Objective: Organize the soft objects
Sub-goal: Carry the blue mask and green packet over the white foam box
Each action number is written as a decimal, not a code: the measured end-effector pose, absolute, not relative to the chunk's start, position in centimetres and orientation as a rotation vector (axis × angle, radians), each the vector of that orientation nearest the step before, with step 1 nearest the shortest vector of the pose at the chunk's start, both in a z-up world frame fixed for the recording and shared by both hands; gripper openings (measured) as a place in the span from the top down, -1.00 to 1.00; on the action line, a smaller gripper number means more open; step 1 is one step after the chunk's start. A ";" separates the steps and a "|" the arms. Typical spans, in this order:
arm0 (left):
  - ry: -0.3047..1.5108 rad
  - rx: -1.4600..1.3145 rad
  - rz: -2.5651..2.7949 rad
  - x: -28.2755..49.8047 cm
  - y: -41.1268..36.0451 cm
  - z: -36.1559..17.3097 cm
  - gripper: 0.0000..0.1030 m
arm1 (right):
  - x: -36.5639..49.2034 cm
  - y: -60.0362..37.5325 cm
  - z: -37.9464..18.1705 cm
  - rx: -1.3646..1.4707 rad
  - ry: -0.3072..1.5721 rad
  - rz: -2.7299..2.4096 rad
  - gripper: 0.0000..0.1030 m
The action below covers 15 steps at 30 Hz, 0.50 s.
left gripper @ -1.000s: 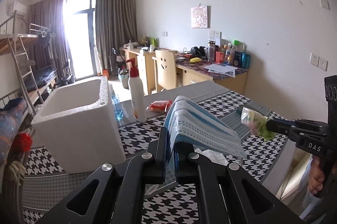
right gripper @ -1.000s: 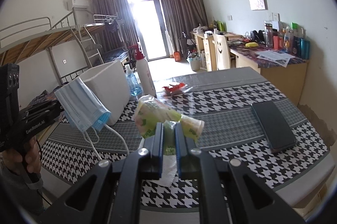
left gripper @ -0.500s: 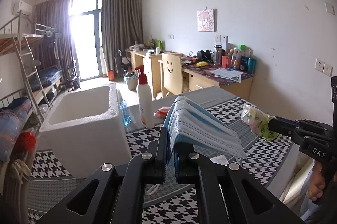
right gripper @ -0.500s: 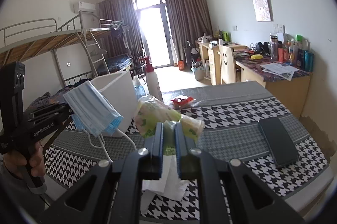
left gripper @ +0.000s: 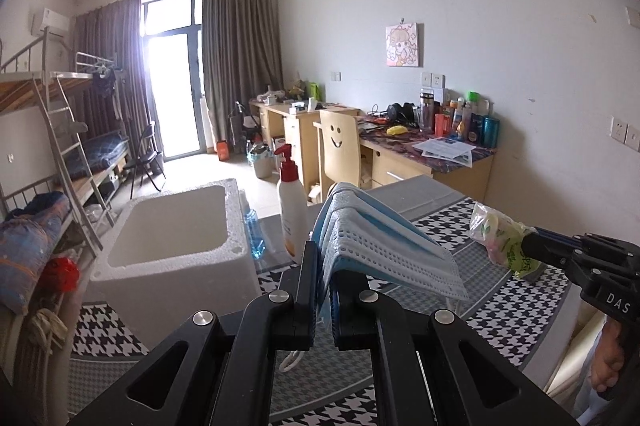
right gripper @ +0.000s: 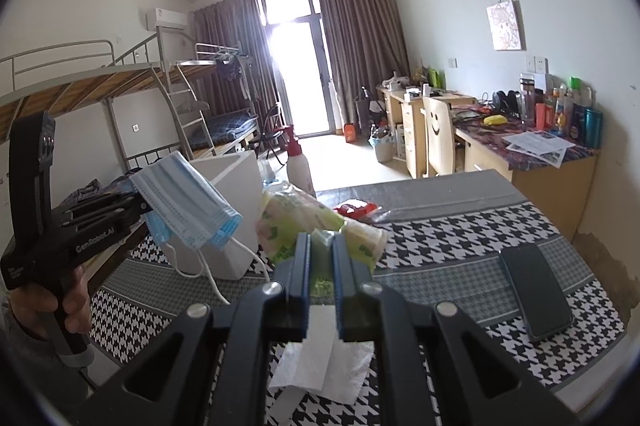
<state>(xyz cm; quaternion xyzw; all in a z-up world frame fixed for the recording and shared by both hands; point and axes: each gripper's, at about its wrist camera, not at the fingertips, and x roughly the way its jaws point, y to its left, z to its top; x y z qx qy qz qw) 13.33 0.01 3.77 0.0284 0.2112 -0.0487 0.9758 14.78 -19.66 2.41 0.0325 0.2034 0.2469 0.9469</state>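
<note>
Compared with a second ago, I have both grippers higher above the table [right gripper: 460, 226]: the white foam box [left gripper: 176, 238] now sits lower in my left view and I can see down into its hollow, and the pump bottle [left gripper: 292, 209] has slid toward the middle of that view. Both loads are unchanged in their clamps.

My left gripper [left gripper: 325, 290] is pinched narrow on a stack of blue face masks [left gripper: 376, 246]. The stack rises between the two fingers, folds over the right one and droops to the right; a white ear loop [left gripper: 290, 362] hangs below the jaws. From the right view the same masks [right gripper: 188, 201] dangle off the left gripper's tip in front of the foam box [right gripper: 236, 185], loops trailing down.

My right gripper [right gripper: 321, 266] is closed on a soft green-and-white tissue pack [right gripper: 312, 226], which bulges out ahead of and to the left of the fingers. A loose white tissue [right gripper: 320, 366] lies on the houndstooth cloth right under them. A dark phone [right gripper: 536, 294] lies flat to the right, well apart.

Readable writing: "DAS" on the right gripper's body in the left view, and "GenRobot.AI" on the left gripper's side in the right view. The print on the tissue pack is too blurred to read.
</note>
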 end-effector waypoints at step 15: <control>0.409 0.067 -0.062 14.9 0.8 4.6 0.89 | 16.3 -18.5 3.6 0.067 0.402 0.522 0.76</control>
